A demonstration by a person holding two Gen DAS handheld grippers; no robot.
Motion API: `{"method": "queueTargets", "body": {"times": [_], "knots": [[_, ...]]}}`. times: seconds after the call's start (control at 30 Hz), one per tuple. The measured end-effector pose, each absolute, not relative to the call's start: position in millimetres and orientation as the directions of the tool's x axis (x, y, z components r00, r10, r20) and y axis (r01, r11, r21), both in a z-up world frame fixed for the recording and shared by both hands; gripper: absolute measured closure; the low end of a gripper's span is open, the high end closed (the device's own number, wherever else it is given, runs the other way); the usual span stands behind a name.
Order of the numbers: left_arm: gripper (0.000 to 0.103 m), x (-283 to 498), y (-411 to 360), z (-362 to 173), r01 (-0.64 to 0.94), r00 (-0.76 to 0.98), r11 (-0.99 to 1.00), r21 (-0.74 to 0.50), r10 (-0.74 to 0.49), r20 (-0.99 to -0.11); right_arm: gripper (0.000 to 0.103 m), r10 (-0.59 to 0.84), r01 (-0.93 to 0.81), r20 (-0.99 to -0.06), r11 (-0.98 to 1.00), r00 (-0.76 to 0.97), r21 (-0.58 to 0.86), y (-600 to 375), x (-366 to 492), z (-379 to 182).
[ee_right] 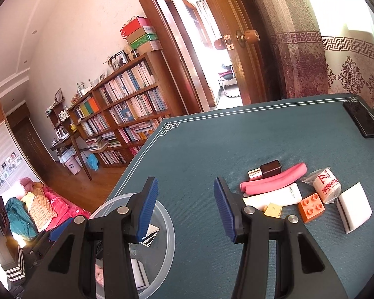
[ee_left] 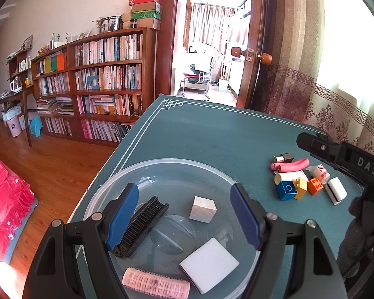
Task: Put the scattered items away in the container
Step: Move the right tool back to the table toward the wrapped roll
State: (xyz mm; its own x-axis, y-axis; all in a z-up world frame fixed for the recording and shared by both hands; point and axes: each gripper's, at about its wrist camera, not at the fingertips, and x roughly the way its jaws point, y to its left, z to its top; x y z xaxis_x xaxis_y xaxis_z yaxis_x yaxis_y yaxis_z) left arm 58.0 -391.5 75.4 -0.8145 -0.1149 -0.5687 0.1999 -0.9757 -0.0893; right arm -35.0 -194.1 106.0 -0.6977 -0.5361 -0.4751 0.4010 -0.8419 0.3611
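Both grippers [ee_left: 184,214] [ee_right: 185,209] gape empty; the bowl [ee_left: 162,164] holds four items, perhaps nine lie scattered.

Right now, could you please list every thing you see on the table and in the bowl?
bowl: 1, clear, near table edge
comb: 1, black, in bowl
cube: 1, beige, in bowl
sponge: 1, white, in bowl
roller: 1, pink, in bowl
foam rod: 1, pink, folded, on mat
bricks: 3, blue, yellow, orange, on mat
tube: 1, white, on mat
phone: 1, black, far corner
left gripper: open, over bowl
right gripper: open, over mat
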Motion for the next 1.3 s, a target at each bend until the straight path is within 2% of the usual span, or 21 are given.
{"method": "queueTargets", "body": {"times": [0.3, 0.53, 0.67, 0.9, 1.3], "knots": [[0.024, 59.4, -386.7, 78.2, 0.191, -0.820, -0.977, -0.094, -0.106, -0.562, 0.052, -0.496, 0.361, -0.450, -0.862, -0.743, 0.355, -164.9, -36.8, 121.4], [0.024, 55.9, -380.3, 75.9, 0.180, -0.816, -0.978, -0.105, -0.089, -0.571, 0.052, -0.371, 0.263, -0.520, -0.926, -0.769, 0.271, -116.9, -35.6, 98.4], [0.023, 51.6, -370.4, 74.4, 0.160, -0.816, -0.980, -0.117, -0.064, -0.575, 0.052, -0.308, 0.172, -0.558, -0.943, -0.770, 0.284, -78.3, -39.1, 80.1], [0.023, 45.1, -344.6, 76.6, 0.106, -0.817, -0.987, -0.118, -0.019, -0.576, 0.052, -0.241, 0.092, -0.575, -0.957, -0.782, 0.275, -32.4, -42.7, 69.4], [0.022, 19.8, -292.0, 69.4, 0.032, -0.796, -0.994, -0.102, 0.037, -0.604, 0.052, -0.244, 0.075, -0.606, -0.954, -0.757, 0.290, -12.9, -52.9, 47.9]]}}
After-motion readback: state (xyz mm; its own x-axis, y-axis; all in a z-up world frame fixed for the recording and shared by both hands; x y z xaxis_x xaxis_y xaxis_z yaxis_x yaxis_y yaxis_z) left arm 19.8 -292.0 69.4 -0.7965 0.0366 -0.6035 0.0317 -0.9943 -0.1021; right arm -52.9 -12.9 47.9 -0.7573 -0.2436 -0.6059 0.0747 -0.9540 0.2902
